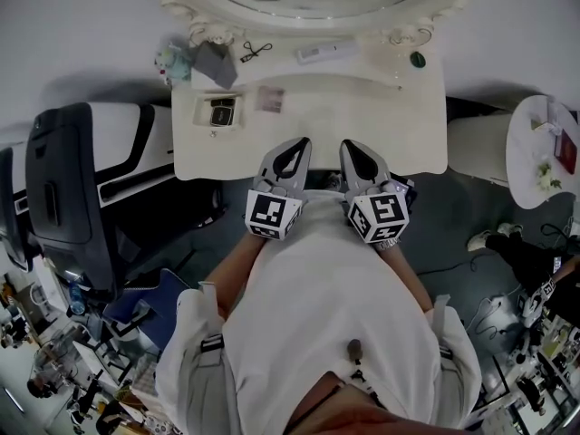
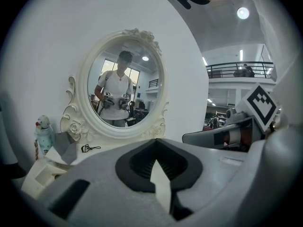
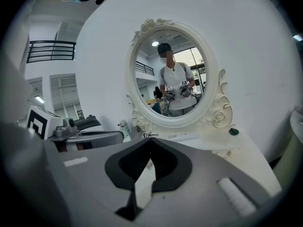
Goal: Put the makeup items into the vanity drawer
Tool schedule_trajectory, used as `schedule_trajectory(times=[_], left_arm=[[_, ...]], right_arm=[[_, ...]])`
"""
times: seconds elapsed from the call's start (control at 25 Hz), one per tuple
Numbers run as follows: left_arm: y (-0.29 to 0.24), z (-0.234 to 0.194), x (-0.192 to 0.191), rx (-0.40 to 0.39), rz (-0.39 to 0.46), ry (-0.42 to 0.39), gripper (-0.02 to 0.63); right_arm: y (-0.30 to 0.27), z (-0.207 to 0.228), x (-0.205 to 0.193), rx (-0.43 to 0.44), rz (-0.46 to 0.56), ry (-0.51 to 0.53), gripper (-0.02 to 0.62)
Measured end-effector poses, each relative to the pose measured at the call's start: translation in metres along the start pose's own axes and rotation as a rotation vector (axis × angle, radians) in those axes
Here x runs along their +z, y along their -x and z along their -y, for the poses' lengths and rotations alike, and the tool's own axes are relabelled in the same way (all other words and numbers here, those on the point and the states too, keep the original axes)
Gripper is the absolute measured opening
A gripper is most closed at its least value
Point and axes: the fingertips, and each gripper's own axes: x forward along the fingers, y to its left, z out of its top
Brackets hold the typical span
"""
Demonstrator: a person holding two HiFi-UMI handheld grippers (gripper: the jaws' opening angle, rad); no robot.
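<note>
On the white vanity top [image 1: 362, 107] lie an eyelash curler [image 1: 256, 51], a white tube [image 1: 326, 52], a small dark green item [image 1: 417, 59], a grey pouch [image 1: 213, 62] and a pinkish flat item [image 1: 269, 98]. A small drawer [image 1: 201, 116] at the left stands pulled out, with a dark compact [image 1: 222, 111] inside. My left gripper [image 1: 294, 148] and right gripper [image 1: 355, 149] hover side by side at the vanity's front edge. Both are shut and hold nothing. The left gripper view shows the curler [image 2: 90, 148] and pouch [image 2: 66, 145], the right gripper view the tube [image 3: 182, 136].
An oval mirror [image 2: 125, 84] in an ornate white frame backs the vanity. A small figurine bottle [image 1: 168, 62] stands at the far left corner. A black-and-white chair [image 1: 63, 198] is left of the vanity, a round white table [image 1: 544, 148] at the right.
</note>
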Motion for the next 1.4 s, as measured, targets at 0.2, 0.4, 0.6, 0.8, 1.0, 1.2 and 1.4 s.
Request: schedule_trajectory(times=[0.2, 0.4, 0.6, 0.8, 1.0, 1.2, 1.4], left_arm=[[-0.007, -0.019, -0.004, 0.027, -0.012, 0.058, 0.008], [-0.019, -0.050, -0.014, 0.086, -0.027, 0.076, 0.043], [-0.032, -0.074, -0.036, 0.110, -0.090, 0.046, 0.094], [-0.045, -0.095, -0.070, 0.156, -0.168, 0.048, 0.181], [-0.057, -0.126, -0.102, 0.233, -0.235, 0.073, 0.254], [-0.067, -0.151, -0.137, 0.299, -0.328, 0.084, 0.339], [-0.078, -0.171, -0.174, 0.337, -0.421, 0.108, 0.408]], right_arm=[[-0.003, 0.006, -0.002, -0.037, -0.014, -0.008, 0.006], [0.000, 0.018, 0.000, -0.084, -0.016, -0.012, 0.006], [0.005, 0.032, 0.001, -0.142, -0.026, -0.014, 0.006], [0.011, 0.045, -0.003, -0.194, -0.042, -0.022, 0.006], [0.015, 0.055, -0.004, -0.244, -0.063, -0.018, 0.006], [0.019, 0.063, -0.008, -0.285, -0.078, -0.041, 0.006], [0.016, 0.064, -0.009, -0.293, -0.100, -0.036, 0.006]])
